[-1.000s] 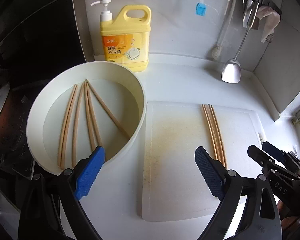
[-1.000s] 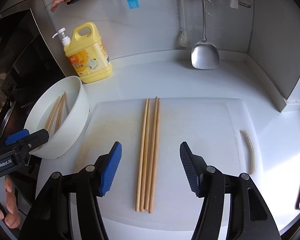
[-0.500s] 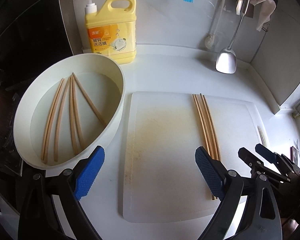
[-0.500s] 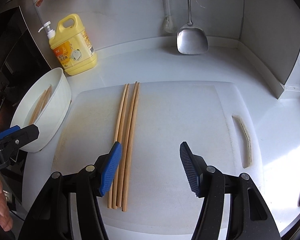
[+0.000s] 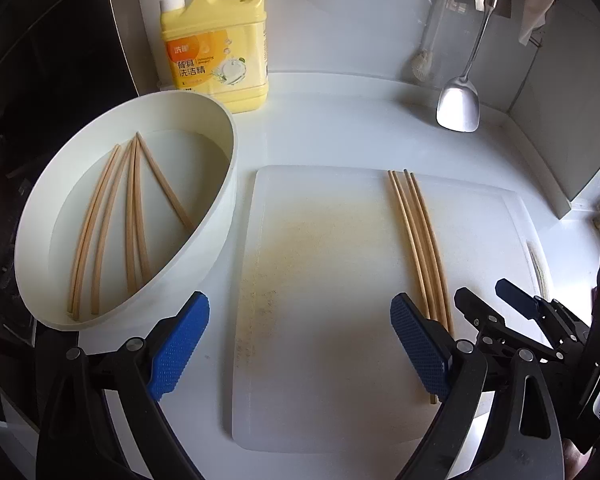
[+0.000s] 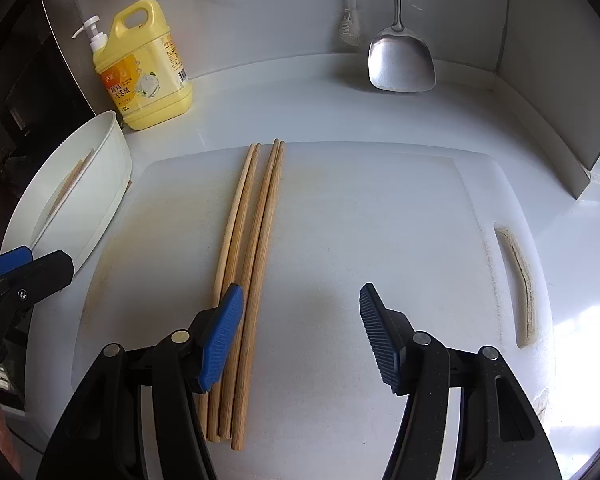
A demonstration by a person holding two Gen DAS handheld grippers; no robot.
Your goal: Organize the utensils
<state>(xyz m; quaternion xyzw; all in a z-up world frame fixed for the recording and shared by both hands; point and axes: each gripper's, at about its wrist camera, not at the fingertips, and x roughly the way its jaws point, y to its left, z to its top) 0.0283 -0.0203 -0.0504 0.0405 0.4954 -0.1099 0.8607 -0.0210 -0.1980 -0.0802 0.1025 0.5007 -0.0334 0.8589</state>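
Several wooden chopsticks [image 6: 248, 248] lie side by side on a white cutting board [image 6: 360, 220]; they also show in the left wrist view [image 5: 418, 236]. Several more chopsticks [image 5: 116, 216] lie in a white round basin [image 5: 224, 184] left of the board [image 5: 320, 280]. My left gripper [image 5: 300, 340] is open and empty above the board's near left part. My right gripper [image 6: 300, 332] is open and empty above the board, its left finger [image 6: 220, 336] over the chopsticks' near ends. The right gripper also shows in the left wrist view [image 5: 512, 308].
A yellow dish-soap bottle [image 5: 216, 44] stands behind the basin against the wall. A steel spatula [image 6: 400, 60] and a brush [image 6: 350, 28] hang on the back wall. A grey side wall [image 6: 560, 80] closes the counter on the right. A dark stove area [image 5: 40, 80] lies at far left.
Both grippers have drawn back and shifted right. The chopsticks on the board now lie under the right gripper's left finger rather than between the fingers. Nothing was grasped.
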